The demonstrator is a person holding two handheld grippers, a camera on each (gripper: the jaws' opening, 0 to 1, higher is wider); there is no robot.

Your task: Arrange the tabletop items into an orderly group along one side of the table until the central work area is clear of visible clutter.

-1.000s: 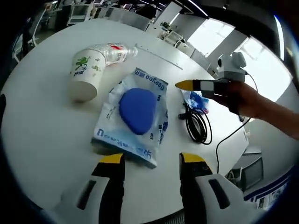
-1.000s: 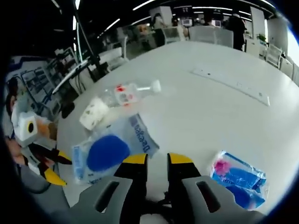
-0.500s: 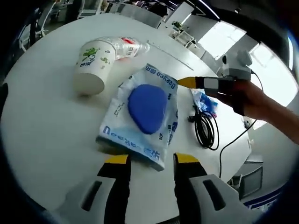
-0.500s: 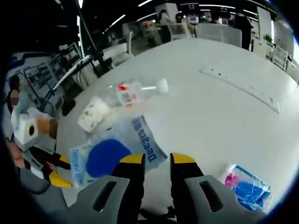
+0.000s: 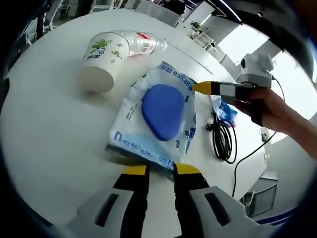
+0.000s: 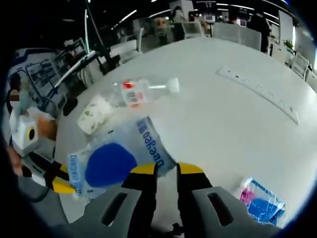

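Note:
A white and blue wipes packet (image 5: pixel 161 111) with a blue oval lid lies flat on the round white table (image 5: pixel 49 139). My left gripper (image 5: pixel 161 170) has its jaws drawn close together on the packet's near edge. The packet (image 6: pixel 119 158) also shows in the right gripper view, with the left gripper (image 6: pixel 57 178) at its far corner. My right gripper (image 6: pixel 167 169) hovers shut over the table beside the packet, holding nothing; the left gripper view shows it (image 5: pixel 204 88) held by a hand (image 5: pixel 277 111). A paper cup (image 5: pixel 101 62) and a plastic bottle (image 5: pixel 141 42) lie on their sides.
A small blue and pink sachet (image 5: pixel 225 110) and a coiled black cable (image 5: pixel 223 141) lie near the table's right edge. A long white power strip (image 6: pixel 257 94) sits further across the table. Office desks and chairs stand beyond.
My left gripper's jaws have closed from wide apart to a narrow gap at the packet's near edge, and its view has moved in closer. The right gripper has barely shifted.

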